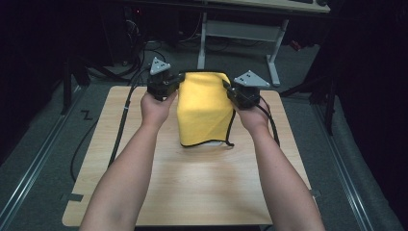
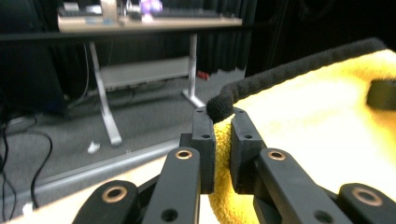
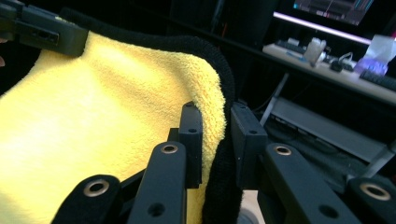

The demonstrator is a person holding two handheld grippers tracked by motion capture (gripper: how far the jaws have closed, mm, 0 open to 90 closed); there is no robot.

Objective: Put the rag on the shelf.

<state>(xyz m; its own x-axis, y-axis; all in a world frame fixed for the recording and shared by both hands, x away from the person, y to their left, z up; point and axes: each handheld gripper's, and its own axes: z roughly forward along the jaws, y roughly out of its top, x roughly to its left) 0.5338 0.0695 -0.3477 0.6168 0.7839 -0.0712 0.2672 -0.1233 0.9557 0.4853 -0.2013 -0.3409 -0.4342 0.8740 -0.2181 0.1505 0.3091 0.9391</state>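
A yellow cloth [image 1: 204, 108] with a black hem hangs above the wooden table [image 1: 192, 183], held up by its two far corners. My left gripper [image 1: 174, 83] is shut on the left corner; in the left gripper view the cloth [image 2: 317, 121] and its black hem sit pinched in my left gripper [image 2: 222, 135]. My right gripper [image 1: 230, 91] is shut on the right corner; in the right gripper view the cloth [image 3: 93, 116] and its hem run between the pads of my right gripper [image 3: 217, 135]. The cloth's lower edge rests on the table.
A desk frame with white legs [image 1: 240, 33] stands beyond the table's far edge. Black cables [image 1: 120, 125] trail off the left side of the table and onto the grey floor. Bare tabletop lies between the person's forearms.
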